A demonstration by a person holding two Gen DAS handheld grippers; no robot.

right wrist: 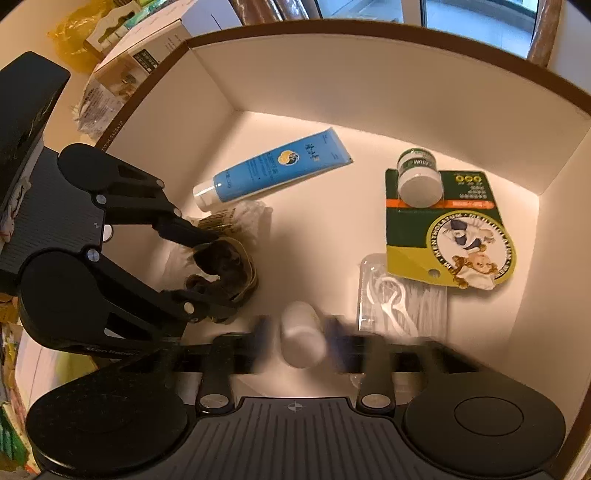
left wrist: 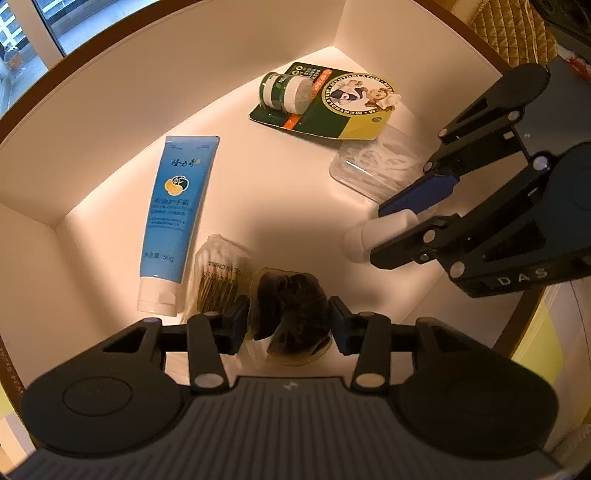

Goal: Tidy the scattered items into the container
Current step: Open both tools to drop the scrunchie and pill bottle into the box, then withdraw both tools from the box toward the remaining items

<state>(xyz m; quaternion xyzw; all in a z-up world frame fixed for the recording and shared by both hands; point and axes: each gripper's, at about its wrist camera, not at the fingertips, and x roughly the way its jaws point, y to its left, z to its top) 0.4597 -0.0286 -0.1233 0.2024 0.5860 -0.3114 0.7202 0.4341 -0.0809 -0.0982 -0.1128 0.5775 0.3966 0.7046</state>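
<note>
Both grippers reach down into a white box (left wrist: 110, 122) with a brown rim. My left gripper (left wrist: 290, 325) has its pads on both sides of a dark velvet scrunchie (left wrist: 291, 306) on a clear card, low over the floor; it also shows in the right wrist view (right wrist: 221, 262). My right gripper (right wrist: 301, 334) is blurred, with a small white bottle (right wrist: 301, 336) between its fingers; the left wrist view shows the bottle (left wrist: 376, 230) pinched. On the box floor lie a blue tube (left wrist: 179, 214), a cotton swab pack (left wrist: 218, 273), a Mentholatum card (left wrist: 332, 99) and floss picks (left wrist: 373, 166).
Outside the box, at the left in the right wrist view, are a cardboard carton (right wrist: 136, 62), yellow packaging (right wrist: 81, 26) and a dark device (right wrist: 26, 103). A window (left wrist: 48, 22) lies beyond the far wall. Bare box floor (left wrist: 273, 206) shows in the middle.
</note>
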